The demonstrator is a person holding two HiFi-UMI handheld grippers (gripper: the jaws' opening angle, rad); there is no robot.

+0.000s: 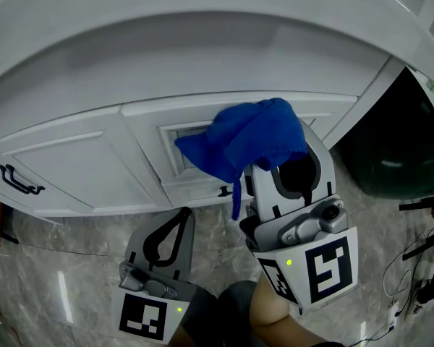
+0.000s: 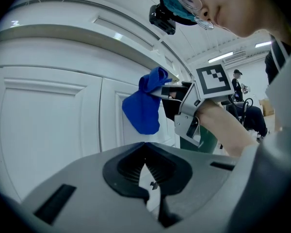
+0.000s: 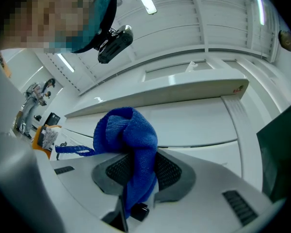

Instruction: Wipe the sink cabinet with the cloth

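The blue cloth (image 1: 246, 139) is bunched up and pinched in my right gripper (image 1: 278, 161), which is shut on it. It is held up in front of the white sink cabinet (image 1: 94, 157), over the recessed middle panel just under the counter edge. In the left gripper view the cloth (image 2: 143, 108) hangs right by the cabinet face, but I cannot tell whether it touches. In the right gripper view the cloth (image 3: 131, 140) fills the jaws of the right gripper (image 3: 138, 166). My left gripper (image 1: 182, 215) sits lower and to the left, shut with nothing in it, pointing at the cabinet door (image 2: 43, 130).
A black handle (image 1: 18, 181) sits on the left cabinet door. A dark green bin (image 1: 398, 143) stands right of the cabinet. Below is grey marble floor (image 1: 79, 244), with cables (image 1: 419, 266) at the right edge. The curved counter (image 1: 166, 27) overhangs the doors.
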